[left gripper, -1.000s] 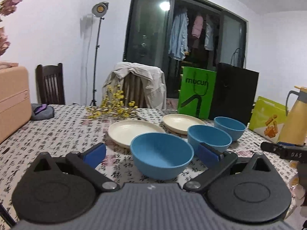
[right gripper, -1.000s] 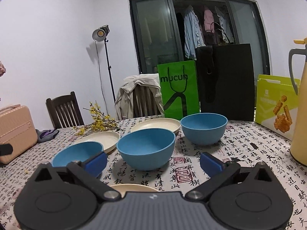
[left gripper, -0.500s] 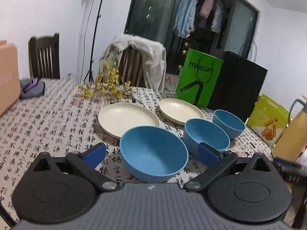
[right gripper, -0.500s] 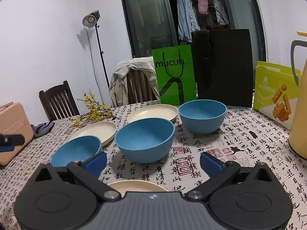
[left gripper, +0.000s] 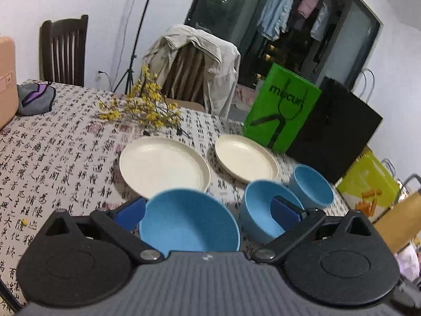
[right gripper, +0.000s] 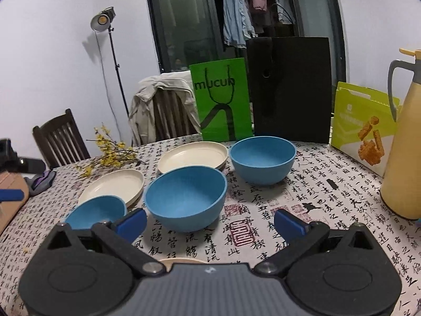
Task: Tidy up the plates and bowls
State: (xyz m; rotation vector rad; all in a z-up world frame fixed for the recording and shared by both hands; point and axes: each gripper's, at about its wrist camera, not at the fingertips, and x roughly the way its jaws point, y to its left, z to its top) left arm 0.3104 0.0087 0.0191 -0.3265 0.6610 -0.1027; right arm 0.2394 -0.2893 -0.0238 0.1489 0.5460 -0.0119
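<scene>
Nothing stacked yet: my left gripper and right gripper both gape wide and empty, three blue bowls at twelve o'clock, plates behind, all separate.

The green paper bag at the far edge of the desk carries the dark word "mucun" across its front, above a dark forked graphic; the same word shows on it in the left wrist view, slanted and partly blurred. The tablecloth is printed all over with black Chinese calligraphy and red seal stamps, the characters too small and distorted to read reliably. The yellow-green carton at the right bears a small pale logo and a faint line of text, neither of them legible.
</scene>
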